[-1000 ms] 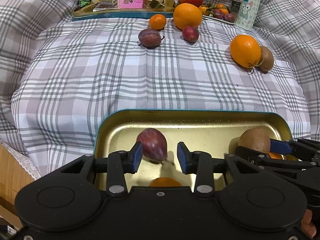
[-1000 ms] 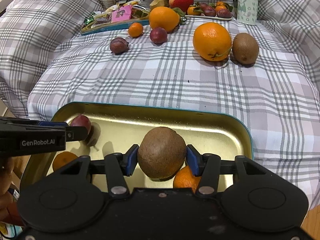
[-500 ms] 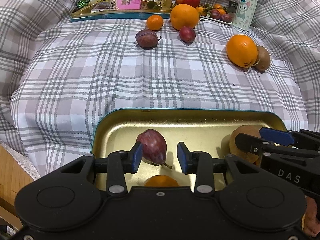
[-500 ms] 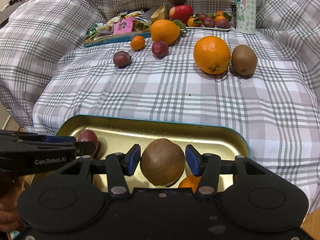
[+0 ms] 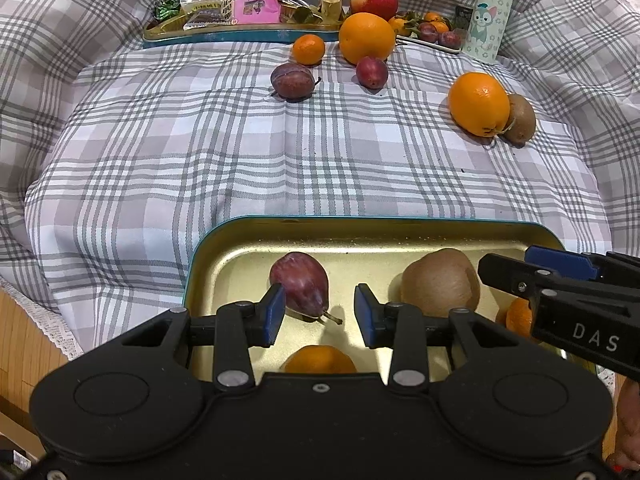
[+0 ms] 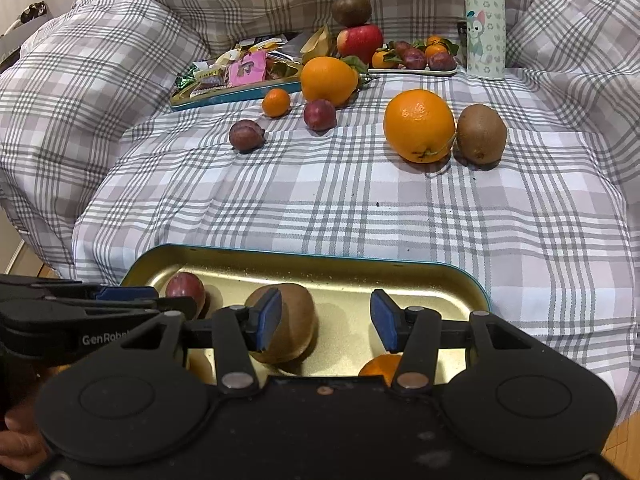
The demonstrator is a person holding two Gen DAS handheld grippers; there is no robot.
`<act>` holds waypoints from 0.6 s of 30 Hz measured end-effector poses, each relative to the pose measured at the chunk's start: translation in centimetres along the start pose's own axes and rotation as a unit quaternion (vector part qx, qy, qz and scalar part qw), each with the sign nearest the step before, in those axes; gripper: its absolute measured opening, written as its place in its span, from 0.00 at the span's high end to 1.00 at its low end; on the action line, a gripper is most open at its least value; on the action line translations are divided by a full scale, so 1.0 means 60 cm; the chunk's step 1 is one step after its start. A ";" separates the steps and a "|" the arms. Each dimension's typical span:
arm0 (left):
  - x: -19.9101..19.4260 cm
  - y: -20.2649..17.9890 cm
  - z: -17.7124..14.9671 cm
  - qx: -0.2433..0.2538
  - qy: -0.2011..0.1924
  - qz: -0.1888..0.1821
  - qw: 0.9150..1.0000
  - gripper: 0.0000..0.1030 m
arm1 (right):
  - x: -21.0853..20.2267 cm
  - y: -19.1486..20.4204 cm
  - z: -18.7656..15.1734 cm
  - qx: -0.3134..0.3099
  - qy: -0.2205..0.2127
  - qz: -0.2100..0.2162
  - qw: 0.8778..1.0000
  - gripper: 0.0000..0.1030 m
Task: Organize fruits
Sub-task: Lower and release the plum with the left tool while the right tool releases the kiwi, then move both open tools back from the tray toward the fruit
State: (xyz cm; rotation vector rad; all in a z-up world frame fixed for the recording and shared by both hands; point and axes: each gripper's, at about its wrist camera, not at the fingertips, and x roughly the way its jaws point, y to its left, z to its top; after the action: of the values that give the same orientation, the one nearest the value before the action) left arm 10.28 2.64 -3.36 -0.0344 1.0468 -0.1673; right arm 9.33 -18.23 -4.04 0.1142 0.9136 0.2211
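A gold tray (image 5: pixel 360 236) with a teal rim lies at the near edge of the checked cloth; it also shows in the right wrist view (image 6: pixel 320 270). In it lie a dark red plum (image 5: pixel 300 284), a brown kiwi (image 5: pixel 440 282) and small oranges (image 5: pixel 320 360). My left gripper (image 5: pixel 320 316) is open and empty above the tray, the plum just past its left finger. My right gripper (image 6: pixel 326 322) is open and empty, the kiwi (image 6: pixel 288 324) lying by its left finger. On the cloth lie a large orange (image 6: pixel 419 125), a kiwi (image 6: pixel 481 134), two plums (image 6: pixel 247 135) and a small orange (image 6: pixel 276 102).
At the back stand a teal tray of snack packets (image 5: pixel 240 12), a big orange (image 5: pixel 367 38), a red apple (image 5: pixel 374 0) with a kiwi on top, a plate of small fruit (image 5: pixel 434 32) and a white bottle (image 5: pixel 486 12). Checked pillows rise on all sides.
My right gripper has opened and let go of the kiwi, which now lies in the tray, and drawn back. My left gripper has pulled back a little from the plum.
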 end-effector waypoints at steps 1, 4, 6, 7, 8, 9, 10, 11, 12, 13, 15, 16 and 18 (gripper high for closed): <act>-0.001 -0.001 0.000 0.000 -0.001 0.000 1.000 0.55 | -0.001 0.000 0.000 0.000 -0.001 0.000 1.000 0.49; -0.004 -0.003 -0.001 0.001 -0.003 0.001 1.000 0.55 | -0.005 0.001 -0.002 0.001 -0.004 0.000 1.000 0.49; -0.007 -0.003 -0.001 0.001 -0.005 0.001 1.000 0.55 | -0.008 0.000 -0.003 0.003 -0.006 0.001 1.000 0.49; -0.007 -0.003 -0.001 0.001 -0.005 0.002 1.000 0.55 | -0.009 0.000 -0.003 0.004 -0.007 0.000 1.000 0.49; -0.008 -0.004 -0.001 0.001 -0.006 0.002 1.000 0.55 | -0.010 -0.001 -0.003 0.006 -0.008 0.000 1.000 0.49; -0.010 -0.004 -0.002 0.001 -0.007 0.003 1.000 0.55 | -0.011 -0.002 -0.003 0.007 -0.009 0.000 1.000 0.49; -0.011 -0.005 -0.002 0.001 -0.008 0.003 1.000 0.55 | -0.012 -0.002 -0.003 0.008 -0.010 -0.001 1.000 0.49; -0.011 -0.005 -0.002 0.001 -0.009 0.004 1.000 0.55 | -0.012 -0.003 -0.003 0.009 -0.012 -0.001 1.000 0.49; -0.012 -0.006 -0.002 0.001 -0.010 0.004 1.000 0.55 | -0.014 -0.004 -0.004 0.010 -0.013 -0.001 1.000 0.49; -0.012 -0.006 -0.002 0.002 -0.010 0.004 1.000 0.55 | -0.014 -0.004 -0.003 0.011 -0.013 -0.001 1.000 0.49; -0.014 -0.008 -0.002 0.003 -0.012 0.005 1.000 0.55 | -0.016 -0.005 -0.004 0.013 -0.016 -0.002 1.000 0.49; -0.015 -0.009 -0.001 0.004 -0.013 0.005 1.000 0.55 | -0.017 -0.006 -0.004 0.014 -0.017 -0.003 1.000 0.49; -0.017 -0.011 -0.001 0.007 -0.016 0.006 1.000 0.55 | -0.018 -0.008 -0.005 0.018 -0.018 -0.003 1.000 0.49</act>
State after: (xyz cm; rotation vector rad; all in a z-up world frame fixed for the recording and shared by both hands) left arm 9.65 2.16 -2.46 -0.0172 1.0137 -0.1621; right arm 8.52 -18.94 -3.47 0.1474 0.8815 0.1960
